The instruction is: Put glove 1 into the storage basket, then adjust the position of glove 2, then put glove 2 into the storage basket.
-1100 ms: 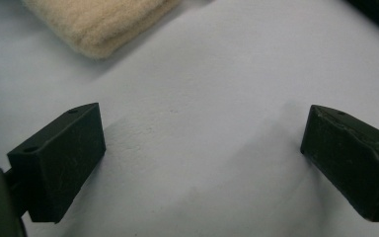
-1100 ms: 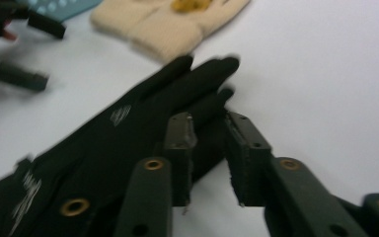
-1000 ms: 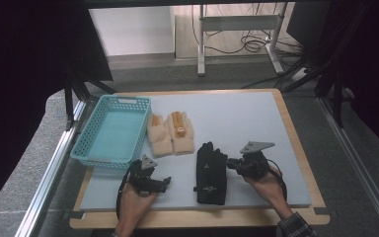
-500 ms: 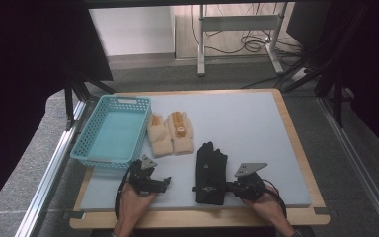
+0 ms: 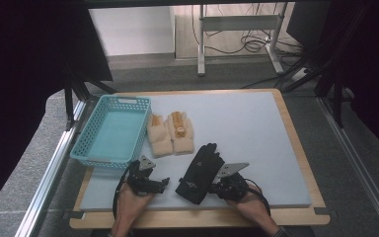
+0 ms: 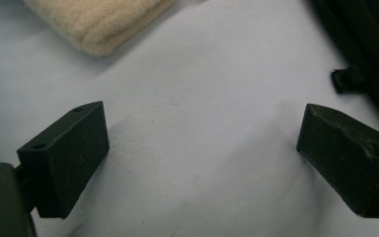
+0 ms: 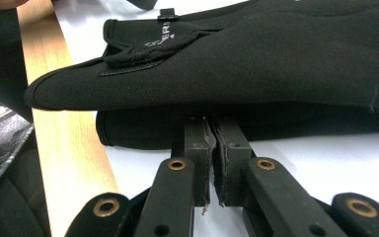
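A: Where do the black gloves (image 5: 201, 173) lie from the right hand-held gripper (image 5: 220, 186)?

B: Just ahead of its tips and a little toward the left hand-held gripper (image 5: 164, 181). In the right gripper view the jaws stand pressed together, nothing clamped between them, with their tips tucked under the edge of the upper black glove, at the gap above the lower one. Whether they touch the fabric I cannot tell.

A: And the long axis?

B: The gloves run lengthwise away from the person, cuff end nearest the right hand-held gripper, fingers pointing up and away toward the cream mittens (image 5: 171, 133). So the right one meets them from the side, near the cuff, across their length.

A: Which hand is nearer?

B: The right, plainly. The left hand-held gripper sits apart on the bench (image 5: 256, 123), jaws spread wide over bare surface, the gloves off to its right and a cream mitten corner ahead of it.

A: The next move, then?

B: I judge the right jaws must open before they can pinch the cuff edge. The blue basket (image 5: 112, 133) lies beyond the left hand-held gripper, so a carry would cross the gloves' length toward that side.
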{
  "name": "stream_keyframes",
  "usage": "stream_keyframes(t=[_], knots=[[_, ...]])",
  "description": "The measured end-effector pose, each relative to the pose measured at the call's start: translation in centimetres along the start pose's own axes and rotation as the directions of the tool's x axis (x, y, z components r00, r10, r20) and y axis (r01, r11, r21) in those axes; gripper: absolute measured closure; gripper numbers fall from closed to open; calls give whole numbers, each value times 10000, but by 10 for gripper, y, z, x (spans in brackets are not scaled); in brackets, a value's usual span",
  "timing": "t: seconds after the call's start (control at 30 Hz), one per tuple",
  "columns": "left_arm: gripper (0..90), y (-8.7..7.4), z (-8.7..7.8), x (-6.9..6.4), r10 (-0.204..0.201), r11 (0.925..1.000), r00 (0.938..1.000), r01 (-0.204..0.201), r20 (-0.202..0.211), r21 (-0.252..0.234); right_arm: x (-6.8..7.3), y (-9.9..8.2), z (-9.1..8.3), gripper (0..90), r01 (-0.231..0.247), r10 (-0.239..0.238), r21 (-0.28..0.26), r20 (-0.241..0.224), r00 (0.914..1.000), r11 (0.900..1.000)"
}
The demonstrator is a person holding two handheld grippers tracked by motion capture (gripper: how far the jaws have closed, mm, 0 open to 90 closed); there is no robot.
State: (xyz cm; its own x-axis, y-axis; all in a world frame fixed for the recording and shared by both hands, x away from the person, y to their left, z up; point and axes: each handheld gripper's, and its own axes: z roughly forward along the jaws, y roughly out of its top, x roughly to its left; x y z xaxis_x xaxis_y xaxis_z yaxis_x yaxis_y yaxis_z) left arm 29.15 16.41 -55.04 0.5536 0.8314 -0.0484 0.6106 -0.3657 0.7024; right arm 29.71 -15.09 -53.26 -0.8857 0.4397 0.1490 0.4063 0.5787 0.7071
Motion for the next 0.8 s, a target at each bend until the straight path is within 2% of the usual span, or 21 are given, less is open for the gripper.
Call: stream_keyframes(t=[0.23,0.47,0.57,0.7,0.8], knots=[[59,-1,-1,1,77,10000,9999,-77,74,5,3,7,9,821,34,-34,-49,-68,10000,10000],[57,-1,-1,1,79,10000,9999,-79,65,-1,6,5,4,791,121,-121,42,-95,9999,9999],[57,-1,-1,1,86,10000,9999,-86,54,11,5,2,-5,768,251,-251,-28,64,9997,9997],[57,-1,-1,1,81,10000,10000,-81,58,8,-7,-2,-22,707,-9,26,-259,665,9978,9997],[57,-1,-1,1,84,10000,9999,-84,55,26,-19,-6,-34,638,-197,251,-458,1215,9923,9988]])
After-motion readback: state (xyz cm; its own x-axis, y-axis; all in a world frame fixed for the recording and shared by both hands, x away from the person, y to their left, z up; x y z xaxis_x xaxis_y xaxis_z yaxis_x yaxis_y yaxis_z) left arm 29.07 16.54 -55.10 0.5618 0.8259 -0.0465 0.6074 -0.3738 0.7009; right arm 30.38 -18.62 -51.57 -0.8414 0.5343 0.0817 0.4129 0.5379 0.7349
